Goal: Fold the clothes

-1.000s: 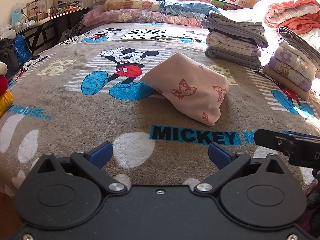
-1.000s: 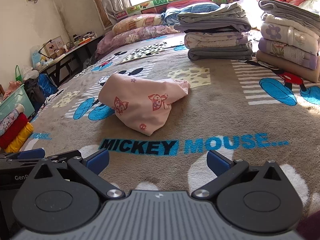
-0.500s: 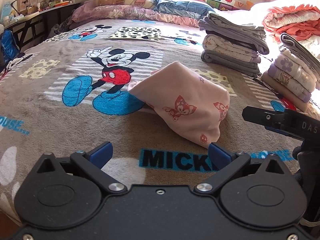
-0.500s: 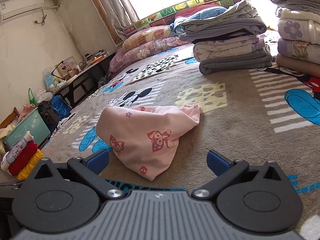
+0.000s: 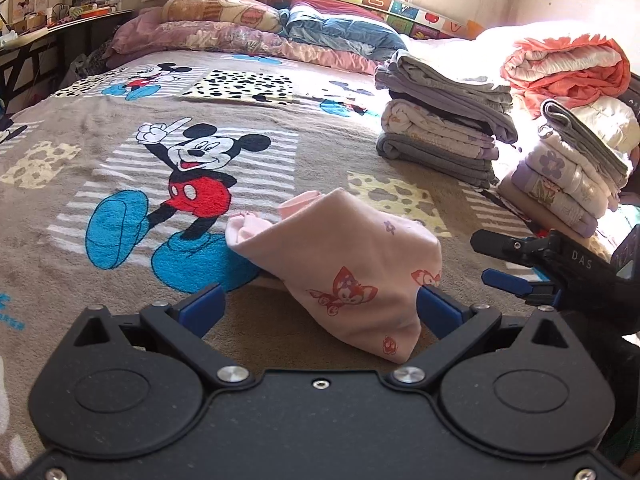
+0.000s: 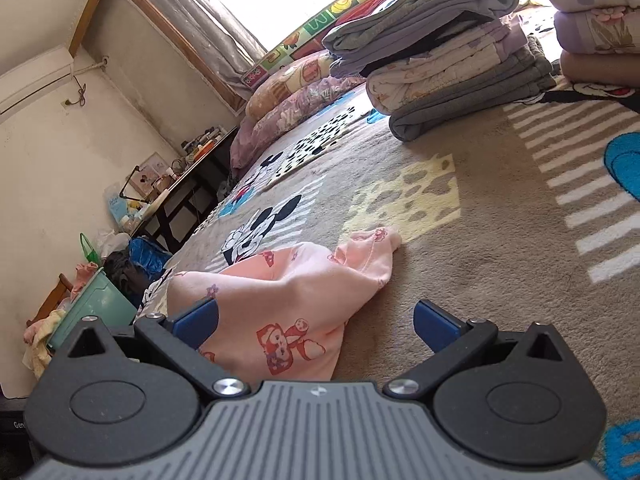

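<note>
A pink garment (image 5: 352,256) with red cartoon prints lies loosely folded on the Mickey Mouse blanket (image 5: 120,140). My left gripper (image 5: 320,308) is open, its blue fingertips on either side of the garment's near end, not closed on it. My right gripper (image 6: 316,320) is open and tilted, just in front of the same garment (image 6: 280,296), whose near edge lies between its fingers. The right gripper also shows in the left wrist view (image 5: 532,264), to the right of the garment.
A stack of folded grey and floral clothes (image 5: 444,132) stands at the back right, a second stack (image 5: 572,176) and an orange quilt (image 5: 568,68) further right. Pillows (image 5: 224,20) lie at the headboard. A desk (image 6: 188,176) and a green bin (image 6: 96,308) stand left of the bed.
Both grippers have moved forward and down to the pink garment. The right gripper has tilted and come close to its right end.
</note>
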Available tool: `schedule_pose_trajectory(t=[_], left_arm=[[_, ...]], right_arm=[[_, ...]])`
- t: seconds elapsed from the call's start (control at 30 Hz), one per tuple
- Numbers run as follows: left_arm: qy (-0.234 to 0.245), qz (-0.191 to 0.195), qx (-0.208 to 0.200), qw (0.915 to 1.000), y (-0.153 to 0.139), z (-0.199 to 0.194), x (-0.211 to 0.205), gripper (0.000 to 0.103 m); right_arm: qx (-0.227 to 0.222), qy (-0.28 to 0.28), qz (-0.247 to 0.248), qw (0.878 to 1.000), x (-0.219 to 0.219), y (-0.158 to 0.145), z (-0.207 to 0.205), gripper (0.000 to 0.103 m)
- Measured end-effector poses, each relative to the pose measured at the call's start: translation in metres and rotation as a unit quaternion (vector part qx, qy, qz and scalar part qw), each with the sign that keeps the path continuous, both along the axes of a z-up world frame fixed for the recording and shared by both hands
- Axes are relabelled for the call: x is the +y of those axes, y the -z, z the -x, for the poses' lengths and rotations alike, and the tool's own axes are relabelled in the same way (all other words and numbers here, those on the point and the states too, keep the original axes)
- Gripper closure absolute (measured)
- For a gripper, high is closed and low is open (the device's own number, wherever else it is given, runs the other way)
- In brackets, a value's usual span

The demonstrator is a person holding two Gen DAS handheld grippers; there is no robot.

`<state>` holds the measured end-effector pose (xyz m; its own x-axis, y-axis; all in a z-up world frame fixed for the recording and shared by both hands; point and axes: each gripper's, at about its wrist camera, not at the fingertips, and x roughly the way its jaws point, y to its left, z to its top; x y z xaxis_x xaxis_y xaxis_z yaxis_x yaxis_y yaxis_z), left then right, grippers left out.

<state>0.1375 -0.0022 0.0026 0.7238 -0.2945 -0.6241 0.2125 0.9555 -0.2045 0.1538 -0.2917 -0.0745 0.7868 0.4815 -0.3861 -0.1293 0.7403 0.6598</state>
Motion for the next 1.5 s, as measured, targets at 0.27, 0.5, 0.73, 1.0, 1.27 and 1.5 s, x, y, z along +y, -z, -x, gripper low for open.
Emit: schedule_pose_trajectory(t=[0.27,0.5,0.73,1.0,1.27,1.5], left_arm=[[0.017,-0.002,-0.009,0.9998,-0.017,-0.043,-0.005,0.001],[0.047,-0.027,0.021,0.9983,-0.014,-0.100,-0.008,0.022],[0.090,-0.053,0.090,0.9905,0.013,-0.156,-0.017,0.044],[0.131,-0.107,0.127,0.9774,0.037,-0.187,-0.035,0.072],[0.125,-0.094,0.079,0.9846,0.019,-0.163,-0.032,0.103],[0.122,-0.065,0.013,0.9903,-0.026,-0.105,-0.020,0.103]], right_arm=[[0.009,-0.003,-0.054,0.998,-0.018,0.016,-0.035,0.000],[0.029,-0.018,-0.073,0.997,-0.016,0.032,-0.065,0.019],[0.042,-0.021,-0.077,0.996,-0.019,0.040,-0.089,0.027],[0.050,-0.035,-0.082,0.995,-0.018,0.047,-0.102,0.030],[0.053,-0.037,-0.094,0.993,-0.016,0.054,-0.103,0.064],[0.040,-0.041,-0.128,0.990,-0.019,0.051,-0.094,0.083]])
